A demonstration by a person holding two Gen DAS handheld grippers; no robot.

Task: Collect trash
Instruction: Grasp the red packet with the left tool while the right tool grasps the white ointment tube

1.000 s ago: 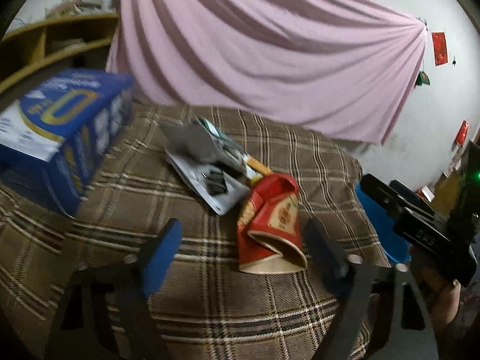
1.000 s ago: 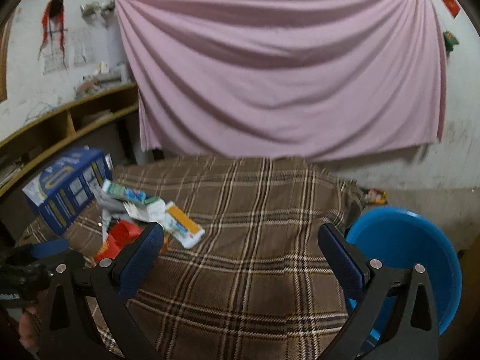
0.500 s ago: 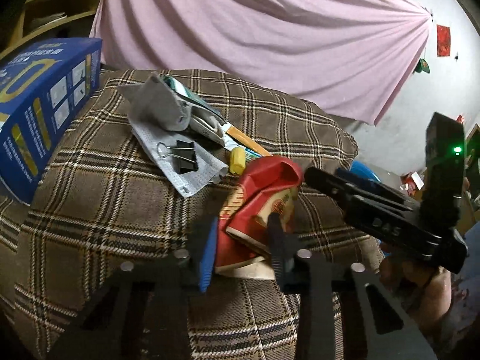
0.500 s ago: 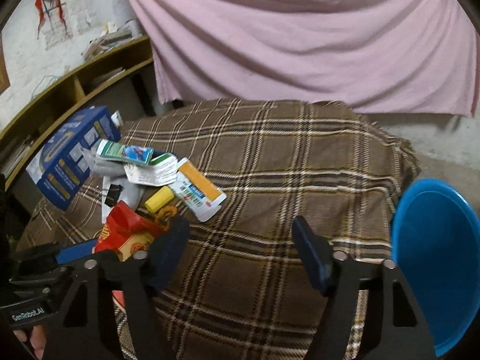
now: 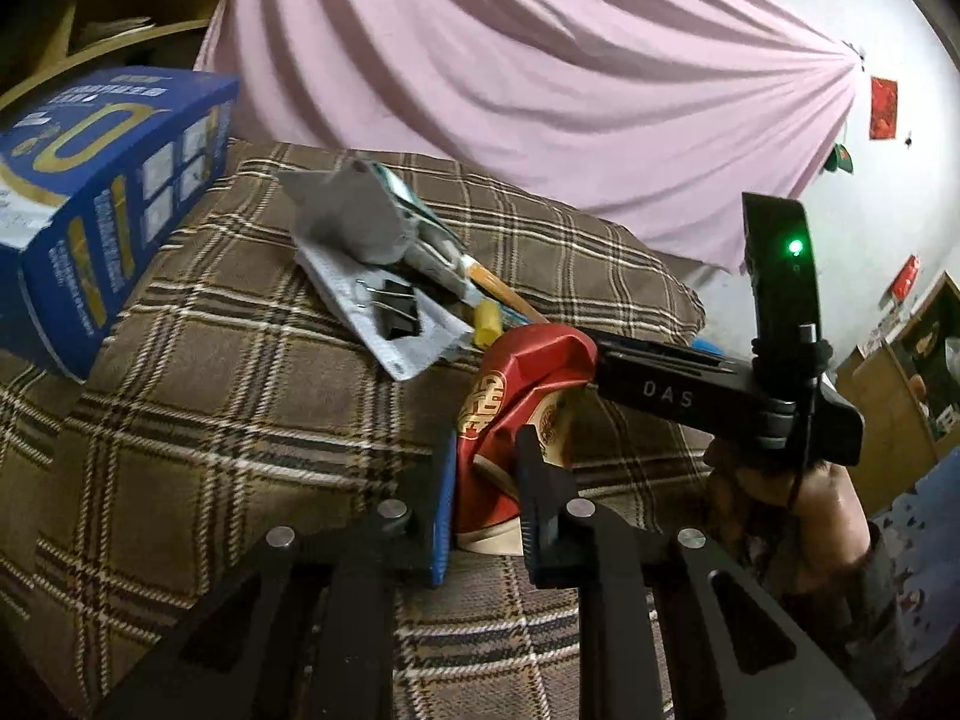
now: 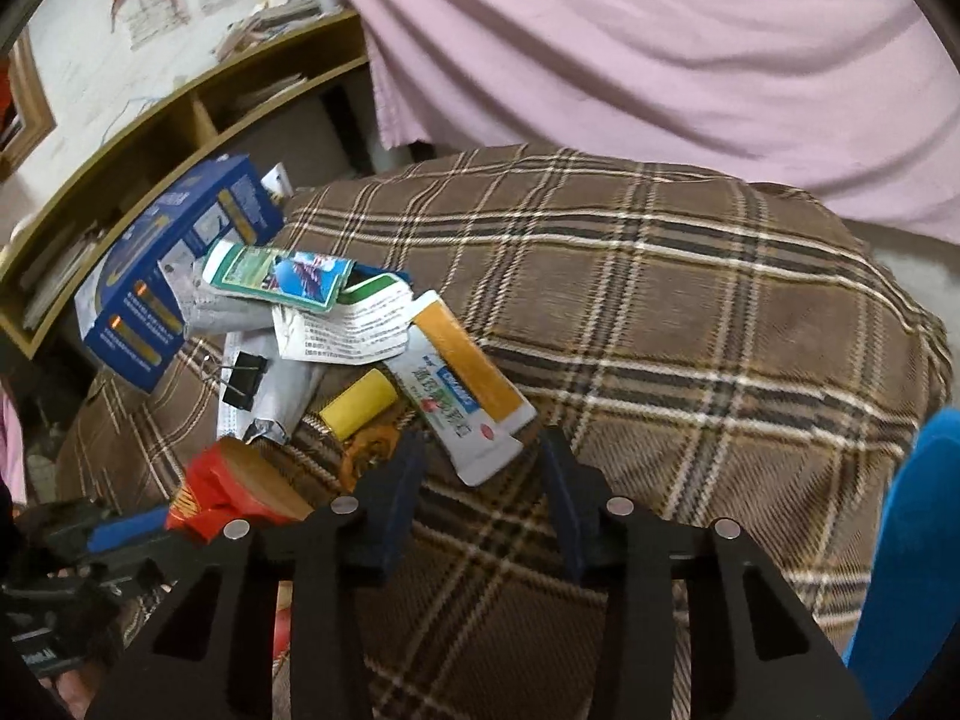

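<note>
Plaid cloth (image 6: 690,312) covered the table, and the litter lay heaped on its left part, with a blue box (image 5: 102,210) standing at the far left edge and a blue bin (image 6: 906,540) waiting off the right side, well apart from the heap.

Next in size came the crushed red paper cup (image 5: 528,402), lying on its side at the near edge of the heap. The left gripper (image 5: 480,480) was pinching it across its flattened lower wall, both pads touching the cup. It looked light and already creased, so it would likely give further under pressure but hold; the folded wall near the rim seemed a sound place to take it.

The orange-and-white carton (image 6: 462,396) lay flat on the cloth, its near end between the fingers of the right gripper (image 6: 483,462), whose jaws stood spread with gaps on both sides. Thin card of that kind would probably be light, fairly stiff along its length and soft across; gripping its long edges seemed best.

Smaller pieces sat just beside it: a black binder clip (image 6: 243,381) and a yellow cylinder (image 6: 358,403), the latter likely to roll.
</note>
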